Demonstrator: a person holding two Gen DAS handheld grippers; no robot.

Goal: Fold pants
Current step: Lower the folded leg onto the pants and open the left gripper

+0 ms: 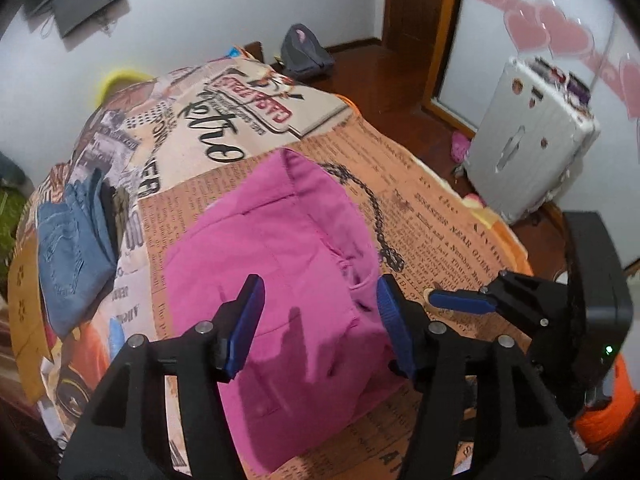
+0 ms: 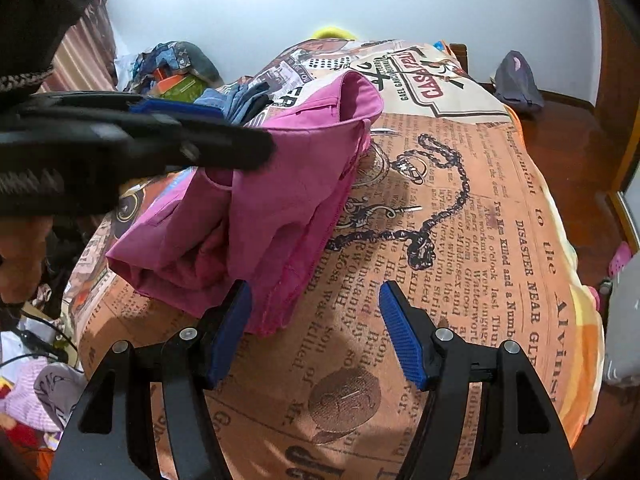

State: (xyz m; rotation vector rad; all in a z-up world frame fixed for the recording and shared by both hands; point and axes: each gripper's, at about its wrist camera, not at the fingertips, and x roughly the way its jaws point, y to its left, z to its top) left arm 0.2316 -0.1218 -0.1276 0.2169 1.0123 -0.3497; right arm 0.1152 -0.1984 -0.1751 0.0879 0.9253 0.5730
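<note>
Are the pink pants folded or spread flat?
Folded: the pink pants lie bunched in stacked layers on the bedspread, layered edges visible in the right wrist view.

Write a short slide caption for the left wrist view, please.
Open left gripper above folded pink pants on a newspaper-print bedspread.

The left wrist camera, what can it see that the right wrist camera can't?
Only the left wrist view shows the white suitcase by the door. Only the right wrist view shows the clutter pile by the wall and a person's hand. Both show the pink pants on the newspaper-print bedspread, folded jeans, and both open grippers.
</note>
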